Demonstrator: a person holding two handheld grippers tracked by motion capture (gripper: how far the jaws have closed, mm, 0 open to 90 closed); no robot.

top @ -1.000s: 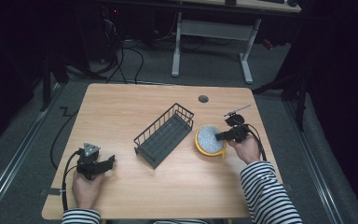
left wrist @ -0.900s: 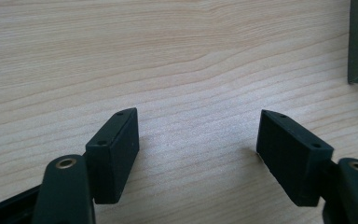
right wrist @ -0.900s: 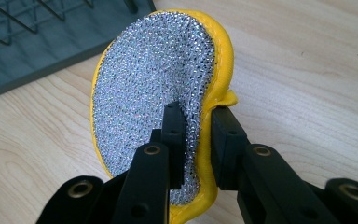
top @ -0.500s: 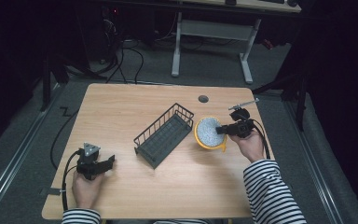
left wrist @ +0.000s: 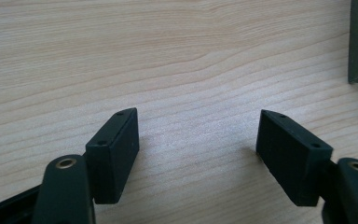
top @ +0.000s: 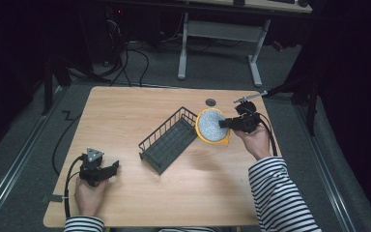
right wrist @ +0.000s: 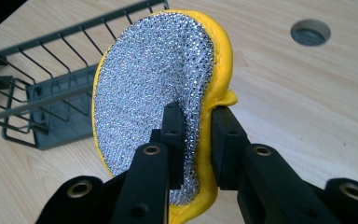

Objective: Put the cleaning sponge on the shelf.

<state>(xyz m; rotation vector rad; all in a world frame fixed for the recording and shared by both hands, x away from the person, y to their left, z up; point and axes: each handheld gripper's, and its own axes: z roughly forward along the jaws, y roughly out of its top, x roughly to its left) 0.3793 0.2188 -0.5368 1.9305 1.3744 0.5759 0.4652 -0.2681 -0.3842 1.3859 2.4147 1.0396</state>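
Wood-grain table (top: 125,121) spreads under your hands in the high view, with a dark wire basket (top: 169,140) lying at an angle near its middle. Your right gripper (top: 228,123) holds a round scouring pad (top: 211,126), yellow-rimmed with a glittery silver face, tilted up off the table just beside the basket's far end. Your left gripper (top: 107,169) rests near the front left edge, hand wrapped around it.

Left gripper view: your black block-shaped jaws stand wide apart over bare pale wood.

Right gripper view: your jaws are clamped on the pad's (right wrist: 154,93) lower edge, silver mesh on one side, yellow backing on the other; the basket (right wrist: 42,107) lies beyond.
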